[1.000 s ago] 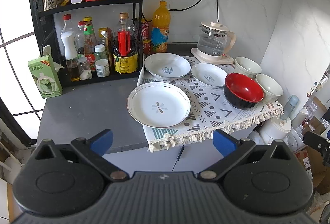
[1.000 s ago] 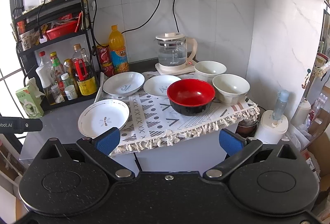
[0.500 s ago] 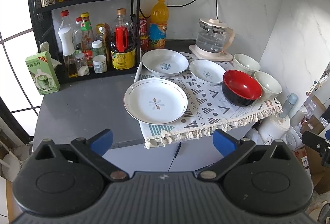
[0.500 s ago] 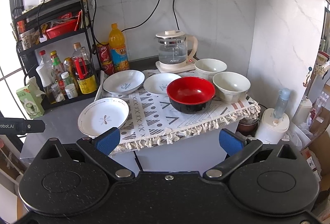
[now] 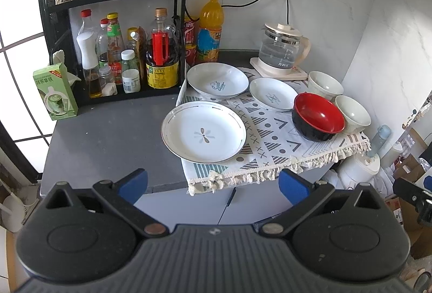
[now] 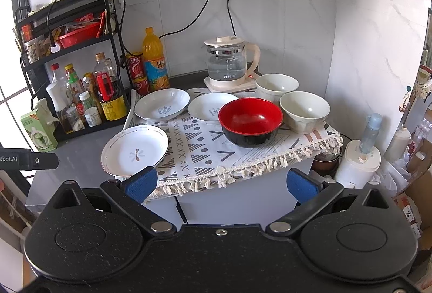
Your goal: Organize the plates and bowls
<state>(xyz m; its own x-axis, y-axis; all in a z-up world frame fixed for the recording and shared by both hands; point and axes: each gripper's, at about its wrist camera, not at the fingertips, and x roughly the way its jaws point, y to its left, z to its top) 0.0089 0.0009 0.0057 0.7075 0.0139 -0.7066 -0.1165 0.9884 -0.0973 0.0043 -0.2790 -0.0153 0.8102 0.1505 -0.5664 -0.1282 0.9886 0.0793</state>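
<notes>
left tongs [image 5: 213, 182] spread wide, empty | right tongs [image 6: 220, 182] spread wide, empty | step: approach, nothing gripped | ahead on counter [image 5: 108, 136]: 3 plates, nearest flower plate [image 5: 203, 131]; 3 bowls, red bowl [image 6: 250, 121] nearest right tongs | next: probably close in, pinch a rim, stack alike

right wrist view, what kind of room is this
Most likely a small home kitchen. A black rack holds sauce and oil bottles, a glass electric kettle sits plugged in by the tiled wall, and plates and bowls such as the red bowl lie on a patterned cloth over the counter.
</notes>
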